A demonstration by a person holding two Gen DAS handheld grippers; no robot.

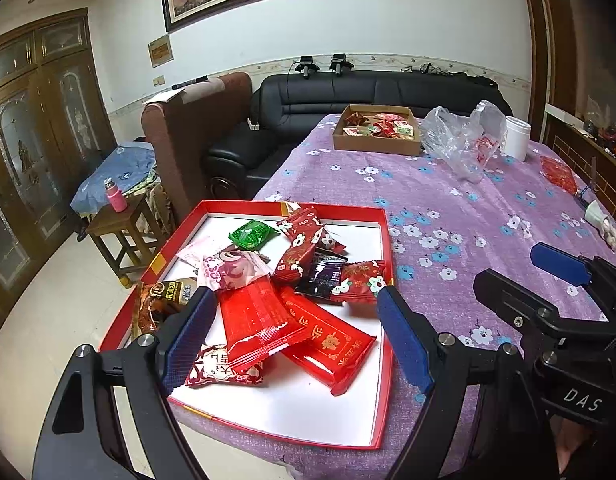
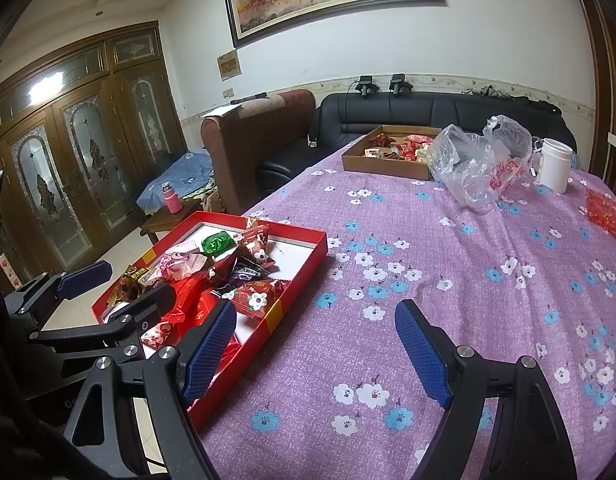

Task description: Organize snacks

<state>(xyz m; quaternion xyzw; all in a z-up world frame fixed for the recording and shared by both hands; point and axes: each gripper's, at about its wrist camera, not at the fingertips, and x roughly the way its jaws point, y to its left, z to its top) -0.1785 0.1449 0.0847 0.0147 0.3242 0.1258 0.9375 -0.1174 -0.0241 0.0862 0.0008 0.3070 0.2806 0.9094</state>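
Here both grippers, left gripper [image 1: 296, 332] and right gripper [image 2: 315, 348], hang with jaws apart (nothing held) by the red tray [image 1: 381, 240] of snacks [image 1: 304, 240].

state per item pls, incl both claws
Left claw: open, empty, over red tray.
Right claw: open, empty, over tablecloth.
Red tray: lidless, snacks piled inside.
Cardboard box: open, holds snacks.
Plastic bag: crumpled, open.
White jar: upright, lidded.

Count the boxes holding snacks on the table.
2. The red box sits at the near left table edge, under the left gripper; the brown cardboard box sits at the far end beside the plastic bag.
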